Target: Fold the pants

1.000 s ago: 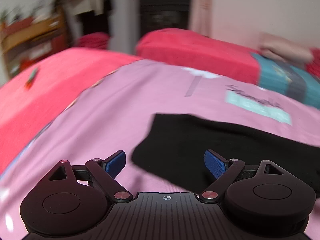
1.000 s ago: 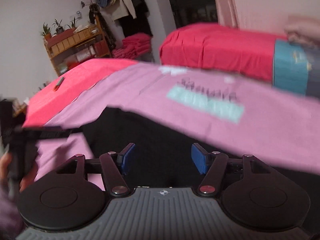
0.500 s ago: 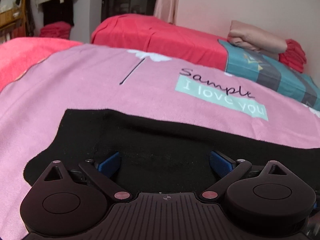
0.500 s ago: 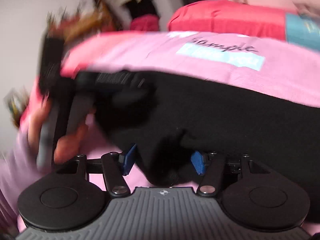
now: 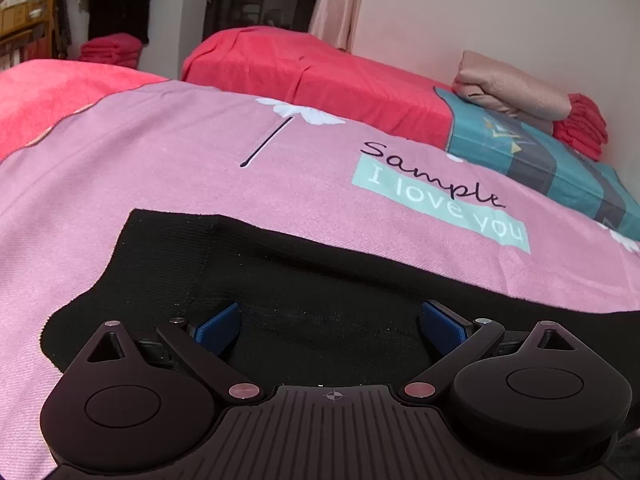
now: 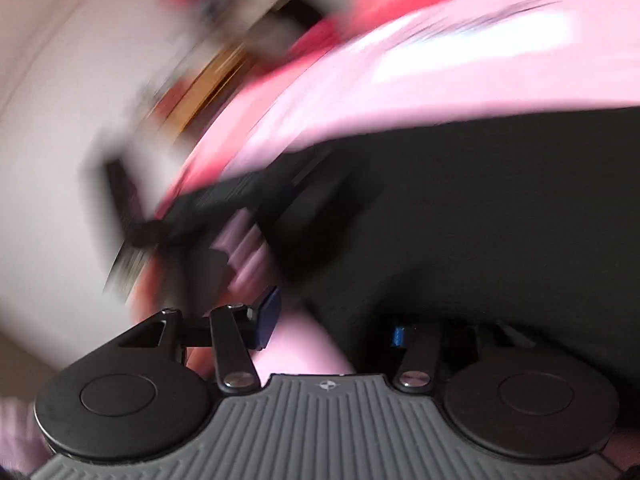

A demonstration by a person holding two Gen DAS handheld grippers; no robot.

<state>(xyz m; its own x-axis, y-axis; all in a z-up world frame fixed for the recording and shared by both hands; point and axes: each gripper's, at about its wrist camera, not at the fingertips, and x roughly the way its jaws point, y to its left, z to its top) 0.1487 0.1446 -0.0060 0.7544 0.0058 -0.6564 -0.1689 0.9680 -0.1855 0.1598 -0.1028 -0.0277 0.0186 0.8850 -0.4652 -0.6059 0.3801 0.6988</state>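
In the left wrist view we now see the black knit pants (image 5: 320, 288) filling the lower frame, where before they lay further off; the left gripper (image 5: 330, 326) is spread over them, pads clear. The pink printed bedspread (image 5: 180, 152) stretches behind (red bed (image 5: 320, 72) beyond).

The right wrist view has blurred; the right gripper (image 6: 334, 326) is opening, pants (image 6: 500, 208) at its right pad.

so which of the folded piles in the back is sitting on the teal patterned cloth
The beige folded blanket by the wall lies on the teal cloth. The red pile sits just behind it; the other red stack is far left, near the shelf.
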